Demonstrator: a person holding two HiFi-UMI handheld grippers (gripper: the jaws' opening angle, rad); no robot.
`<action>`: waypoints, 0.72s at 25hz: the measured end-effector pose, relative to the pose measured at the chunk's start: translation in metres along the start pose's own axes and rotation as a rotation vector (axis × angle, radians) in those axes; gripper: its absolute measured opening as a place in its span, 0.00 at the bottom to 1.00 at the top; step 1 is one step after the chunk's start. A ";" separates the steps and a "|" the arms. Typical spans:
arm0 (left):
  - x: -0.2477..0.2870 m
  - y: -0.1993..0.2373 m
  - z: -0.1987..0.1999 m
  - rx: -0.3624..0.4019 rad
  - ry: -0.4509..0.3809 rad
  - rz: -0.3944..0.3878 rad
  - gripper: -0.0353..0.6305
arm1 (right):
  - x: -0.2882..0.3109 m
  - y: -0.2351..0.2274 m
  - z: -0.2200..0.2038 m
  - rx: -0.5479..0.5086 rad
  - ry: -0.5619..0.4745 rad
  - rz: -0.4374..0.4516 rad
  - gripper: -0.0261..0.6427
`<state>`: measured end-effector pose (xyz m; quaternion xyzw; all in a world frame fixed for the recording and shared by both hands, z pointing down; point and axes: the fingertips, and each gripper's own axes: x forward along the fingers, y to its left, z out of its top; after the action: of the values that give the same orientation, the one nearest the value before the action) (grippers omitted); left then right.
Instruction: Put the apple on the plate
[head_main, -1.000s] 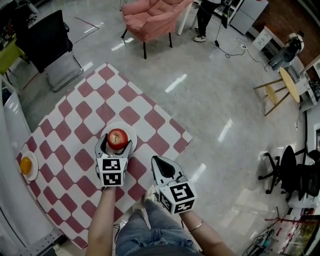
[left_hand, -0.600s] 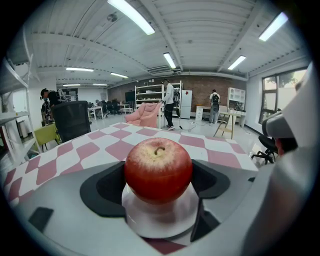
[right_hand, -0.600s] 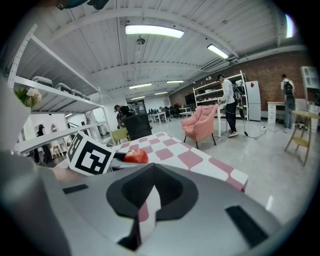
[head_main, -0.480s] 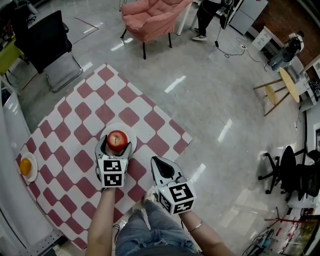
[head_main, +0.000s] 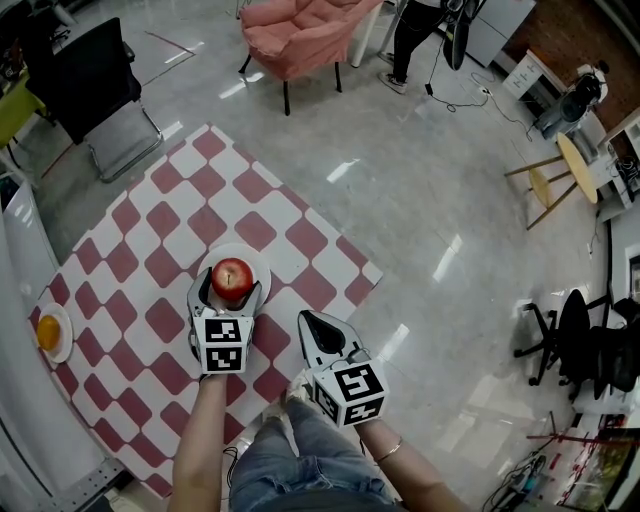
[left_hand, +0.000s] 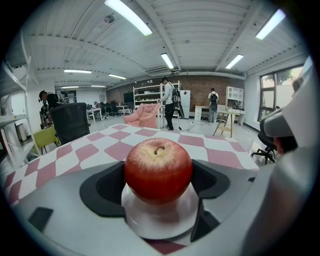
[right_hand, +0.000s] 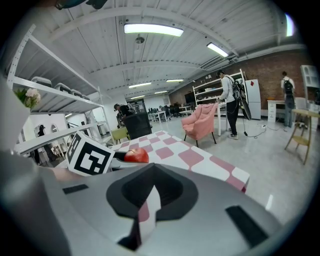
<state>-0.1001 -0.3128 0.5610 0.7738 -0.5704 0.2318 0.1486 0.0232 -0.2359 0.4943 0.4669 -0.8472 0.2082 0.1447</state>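
Note:
A red apple (head_main: 232, 279) is upright between the jaws of my left gripper (head_main: 232, 287), which is shut on the apple. It sits directly over a white plate (head_main: 256, 262) on the red-and-white checked table. In the left gripper view the apple (left_hand: 158, 170) fills the gap between the jaws, with the plate (left_hand: 160, 222) right under it; I cannot tell whether they touch. My right gripper (head_main: 318, 326) hangs to the right, off the table's near edge, shut with only a thin slit and nothing in it. In the right gripper view the apple (right_hand: 136, 156) shows to the left.
An orange (head_main: 49, 331) lies on a small plate (head_main: 63, 347) at the table's left edge. The checked tabletop (head_main: 150, 255) ends at a corner (head_main: 376, 274) on the right. On the floor beyond are a black chair (head_main: 90, 85), a pink armchair (head_main: 300, 35) and a wooden stool (head_main: 560, 180).
Almost nothing: the left gripper keeps the apple over the plate, and the right gripper has drifted slightly to the left.

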 end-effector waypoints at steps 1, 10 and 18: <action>0.000 0.000 0.000 0.001 -0.001 -0.001 0.64 | 0.000 0.000 0.000 0.001 0.001 0.000 0.06; 0.001 -0.001 -0.002 0.017 0.003 -0.007 0.64 | -0.001 -0.001 -0.002 0.008 0.003 -0.003 0.06; 0.001 -0.001 -0.002 0.022 -0.001 0.005 0.64 | -0.002 -0.002 -0.003 0.013 0.007 -0.003 0.06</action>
<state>-0.0989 -0.3123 0.5634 0.7740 -0.5700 0.2381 0.1393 0.0266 -0.2339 0.4961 0.4684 -0.8445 0.2151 0.1452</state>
